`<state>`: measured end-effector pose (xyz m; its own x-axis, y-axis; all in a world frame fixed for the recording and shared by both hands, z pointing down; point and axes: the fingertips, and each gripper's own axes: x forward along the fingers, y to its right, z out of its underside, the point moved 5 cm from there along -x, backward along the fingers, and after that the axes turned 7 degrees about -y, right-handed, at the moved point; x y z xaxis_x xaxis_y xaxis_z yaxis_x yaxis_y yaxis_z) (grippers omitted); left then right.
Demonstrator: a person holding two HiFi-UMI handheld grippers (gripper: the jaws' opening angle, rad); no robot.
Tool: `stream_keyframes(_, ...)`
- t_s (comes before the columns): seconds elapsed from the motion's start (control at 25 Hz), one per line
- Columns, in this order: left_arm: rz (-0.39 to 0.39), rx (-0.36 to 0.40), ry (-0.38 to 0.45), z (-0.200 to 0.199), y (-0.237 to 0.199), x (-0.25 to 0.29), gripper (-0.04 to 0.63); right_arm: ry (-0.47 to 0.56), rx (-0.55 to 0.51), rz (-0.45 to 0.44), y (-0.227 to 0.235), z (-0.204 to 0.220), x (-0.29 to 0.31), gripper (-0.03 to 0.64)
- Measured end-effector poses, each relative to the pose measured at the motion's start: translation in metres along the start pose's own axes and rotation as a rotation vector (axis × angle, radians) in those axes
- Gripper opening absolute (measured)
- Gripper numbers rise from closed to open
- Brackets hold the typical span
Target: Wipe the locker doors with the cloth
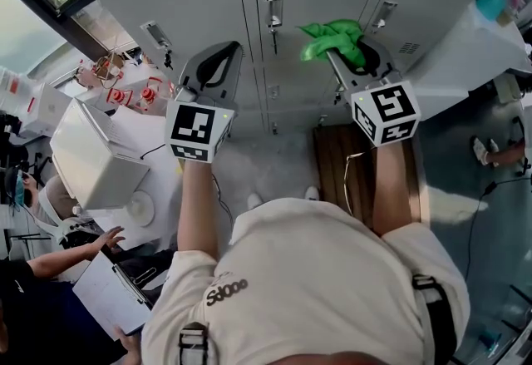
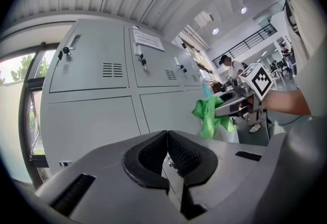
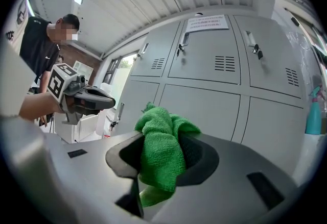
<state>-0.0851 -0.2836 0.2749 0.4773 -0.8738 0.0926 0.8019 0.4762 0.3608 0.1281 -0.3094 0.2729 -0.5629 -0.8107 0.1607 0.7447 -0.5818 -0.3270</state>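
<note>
Cream tee (image 1: 316, 272) w/ black straps (image 1: 438, 313); grey left gripper (image 1: 232, 48), right gripper (image 1: 335, 52), b/w marker cubes (image 1: 198, 132).

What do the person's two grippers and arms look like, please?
The left claw and right claw are smooth grey shells, each with black textured pads around a rounded opening. Each carries a white cube with black square markers: left cube, right cube. The forearms are bare below a cream short-sleeved T-shirt with black straps.
</note>
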Motion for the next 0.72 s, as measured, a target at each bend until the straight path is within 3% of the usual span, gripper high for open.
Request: stream_keyframes(0.72, 0.017, 0.006, -0.01, 0.0019, 0.0028, 0.002, 0.018, -0.01, -0.001, -0.019, -0.0041, 0.0053, 0.0052, 0.126)
